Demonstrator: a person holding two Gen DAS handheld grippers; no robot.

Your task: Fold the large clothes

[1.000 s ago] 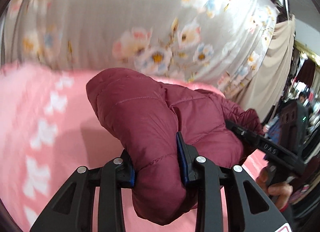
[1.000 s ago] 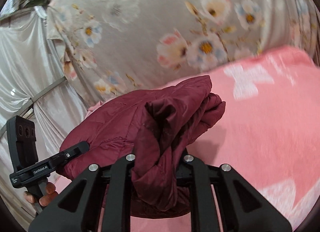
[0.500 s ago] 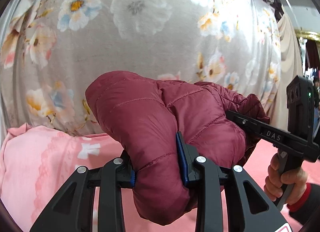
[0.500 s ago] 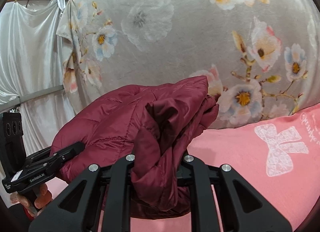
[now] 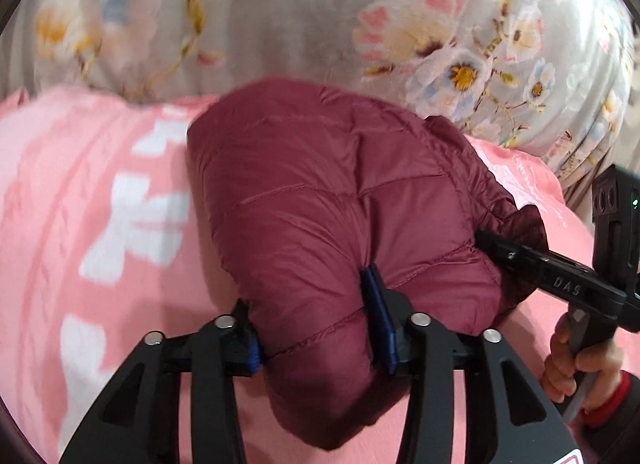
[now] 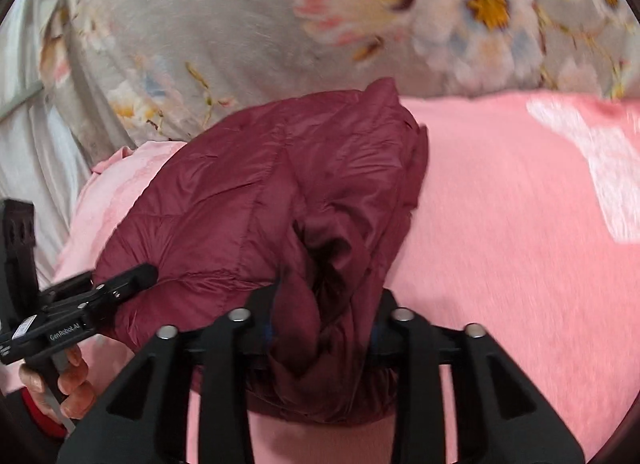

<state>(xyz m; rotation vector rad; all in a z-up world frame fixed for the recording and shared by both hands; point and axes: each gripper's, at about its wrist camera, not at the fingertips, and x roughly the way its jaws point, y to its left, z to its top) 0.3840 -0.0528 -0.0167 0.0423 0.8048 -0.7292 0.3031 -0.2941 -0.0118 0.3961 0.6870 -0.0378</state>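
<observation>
A folded maroon puffer jacket [image 5: 340, 200] is bundled low over the pink blanket [image 5: 100, 224]. My left gripper [image 5: 316, 338] has its blue pads on either side of the near left fold. Its jaws are opening, and the padded cloth still fills the gap and touches both pads. In the right wrist view the jacket [image 6: 260, 204] bulges between the pads of my right gripper [image 6: 324, 336], whose jaws are also opening on a crumpled fold. Each view shows a finger [image 5: 520, 260] [image 6: 120, 284] of the opposite gripper reaching into the bundle, with a hand [image 5: 576, 360] on its grip.
The pink blanket [image 6: 520, 244] with white bow prints spreads under and around the jacket. A grey flowered cloth [image 5: 280, 16] rises behind it. Pale drapery [image 6: 24, 124] hangs at the far left of the right wrist view.
Both grippers have come down with the jacket, from in front of the flowered cloth to low over the pink blanket. The pads of both grippers stand wider apart than before.
</observation>
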